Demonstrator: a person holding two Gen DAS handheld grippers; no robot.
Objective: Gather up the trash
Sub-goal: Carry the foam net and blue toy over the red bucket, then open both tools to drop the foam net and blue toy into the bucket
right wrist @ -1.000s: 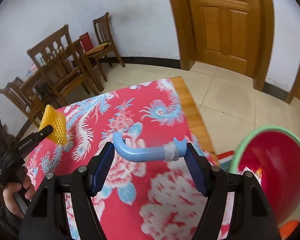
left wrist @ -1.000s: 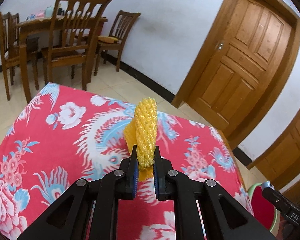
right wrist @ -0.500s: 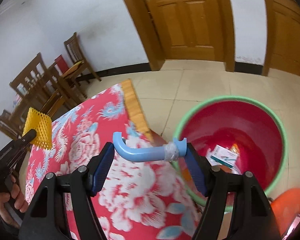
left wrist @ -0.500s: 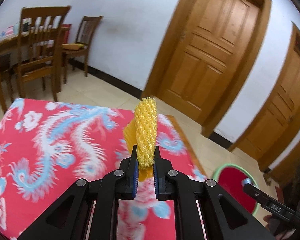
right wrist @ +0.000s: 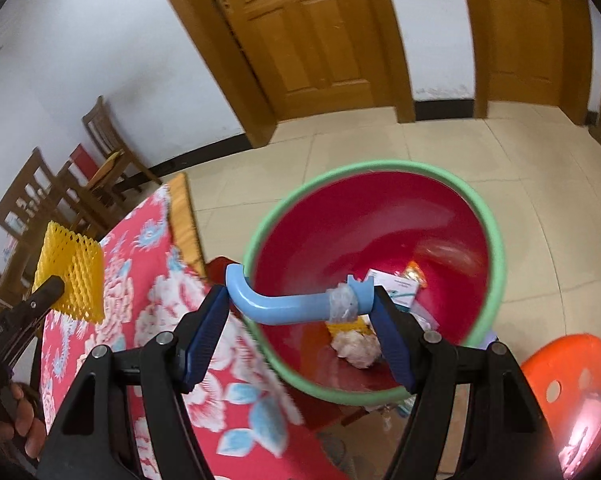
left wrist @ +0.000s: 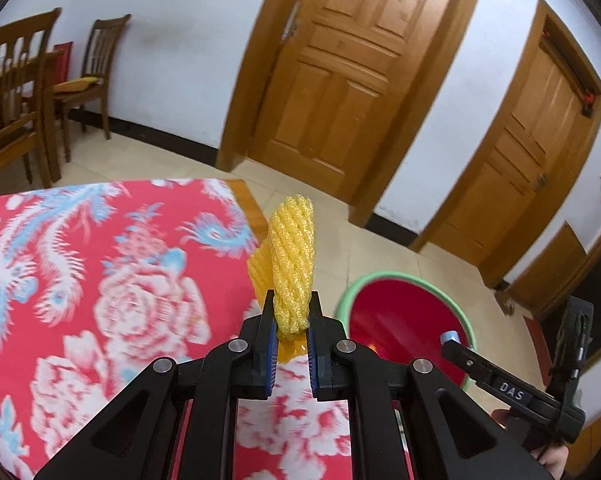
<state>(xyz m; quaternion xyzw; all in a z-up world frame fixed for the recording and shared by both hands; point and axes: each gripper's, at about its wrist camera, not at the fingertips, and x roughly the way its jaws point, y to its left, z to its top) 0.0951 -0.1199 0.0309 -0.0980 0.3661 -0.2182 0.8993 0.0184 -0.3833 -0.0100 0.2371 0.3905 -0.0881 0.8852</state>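
Wooden doors and tiled floor now fill both views as I swing off the red floral-clothed table (left wrist: 100, 280). My right gripper (right wrist: 300, 312) spans a bent light-blue plastic tube (right wrist: 284, 307) above the green-rimmed red bucket (right wrist: 496, 240); my left gripper (left wrist: 291, 332) pinches yellow foam netting (left wrist: 292, 264) nearby, so both drops look imminent.

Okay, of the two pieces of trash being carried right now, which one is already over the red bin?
The blue curved tube, held end to end by the right hand-held gripper, hangs over the red bin. The yellow foam net, in the left hand-held gripper, is above the table edge.
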